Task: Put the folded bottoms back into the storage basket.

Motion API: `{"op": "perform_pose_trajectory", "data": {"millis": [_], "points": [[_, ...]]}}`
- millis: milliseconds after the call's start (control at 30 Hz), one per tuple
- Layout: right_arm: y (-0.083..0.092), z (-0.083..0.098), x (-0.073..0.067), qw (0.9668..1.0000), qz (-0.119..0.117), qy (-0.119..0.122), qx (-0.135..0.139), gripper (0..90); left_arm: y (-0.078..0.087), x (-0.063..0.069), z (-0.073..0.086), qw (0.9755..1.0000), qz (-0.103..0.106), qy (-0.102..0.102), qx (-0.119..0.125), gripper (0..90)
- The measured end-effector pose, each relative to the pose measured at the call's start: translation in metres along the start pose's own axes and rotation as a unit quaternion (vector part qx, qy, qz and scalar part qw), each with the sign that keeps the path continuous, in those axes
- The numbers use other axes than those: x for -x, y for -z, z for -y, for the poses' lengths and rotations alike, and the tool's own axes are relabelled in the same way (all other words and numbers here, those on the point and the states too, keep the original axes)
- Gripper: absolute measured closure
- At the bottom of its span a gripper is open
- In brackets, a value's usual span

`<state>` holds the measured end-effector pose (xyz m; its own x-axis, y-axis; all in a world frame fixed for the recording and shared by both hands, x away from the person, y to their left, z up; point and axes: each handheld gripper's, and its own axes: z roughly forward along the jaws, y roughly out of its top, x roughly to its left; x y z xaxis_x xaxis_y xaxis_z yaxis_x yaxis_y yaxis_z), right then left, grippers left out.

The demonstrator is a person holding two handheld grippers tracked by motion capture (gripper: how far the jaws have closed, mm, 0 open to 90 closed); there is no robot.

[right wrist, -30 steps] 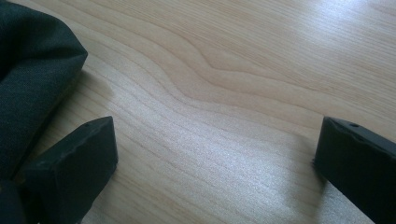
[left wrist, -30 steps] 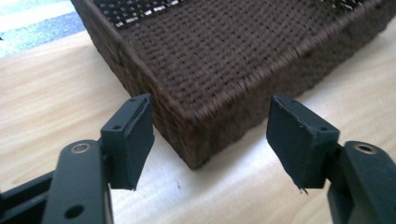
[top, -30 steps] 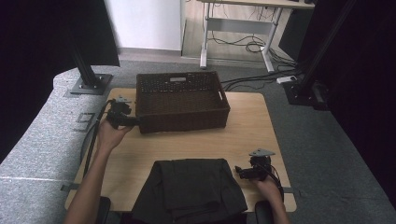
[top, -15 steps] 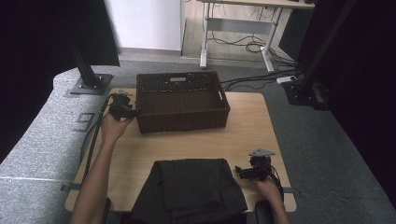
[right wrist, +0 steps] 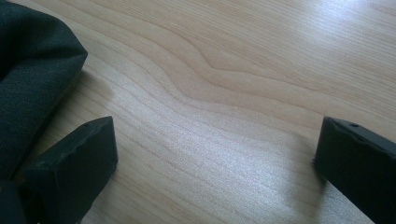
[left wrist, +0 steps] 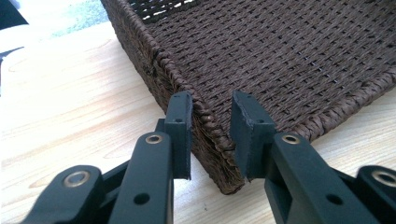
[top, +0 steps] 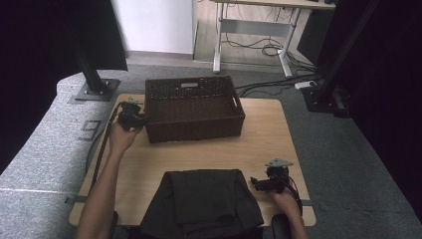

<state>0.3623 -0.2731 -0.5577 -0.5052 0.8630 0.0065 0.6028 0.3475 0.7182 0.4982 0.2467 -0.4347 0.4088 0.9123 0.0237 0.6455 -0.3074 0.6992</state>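
The left gripper (left wrist: pixel 210 135) has just been closing astride the basket (top: pixel 194 107) wall at its near-left corner (1 jaw inside); right gripper (top: pixel 261 184) gapes wide.

Wooden table (top: pixel 278 134), light grain, rounded corners, standing on grey carpet (top: pixel 45 149). Black stand base (top: pixel 92 92) off the table's far left corner; a second black stand (top: pixel 323 97) off its far right. Beyond, a white-legged desk (top: pixel 251 30) with loose cables (top: pixel 263 50) beneath it.
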Motion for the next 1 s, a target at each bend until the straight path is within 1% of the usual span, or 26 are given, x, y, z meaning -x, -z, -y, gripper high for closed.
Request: {"op": "perform_pose_trajectory", "data": {"millis": [167, 233, 433, 667, 1000], "points": [[0.000, 0.000, 0.000, 1.0000, 0.000, 0.000, 0.000, 0.0, 0.003, 0.002, 0.002, 1.0000, 0.004, -0.003, -0.006, 69.8], [0.000, 0.000, 0.000, 1.0000, 0.000, 0.000, 0.000, 0.0, 0.005, 0.002, 0.002, 0.9999, 0.006, -0.007, -0.009, 69.9], [0.000, 0.000, 0.000, 1.0000, 0.000, 0.000, 0.000, 0.0, 0.009, 0.002, 0.007, 0.9998, 0.019, -0.007, -0.007, 69.9], [0.000, 0.000, 0.000, 1.0000, 0.000, 0.000, 0.000, 0.0, 0.015, 0.005, 0.013, 0.9995, 0.027, -0.013, -0.005, 70.2], [0.000, 0.000, 0.000, 1.0000, 0.000, -0.001, 0.000, 0.0, 0.025, 0.010, 0.024, 0.9988, 0.045, -0.022, -0.001, 70.3]]}}
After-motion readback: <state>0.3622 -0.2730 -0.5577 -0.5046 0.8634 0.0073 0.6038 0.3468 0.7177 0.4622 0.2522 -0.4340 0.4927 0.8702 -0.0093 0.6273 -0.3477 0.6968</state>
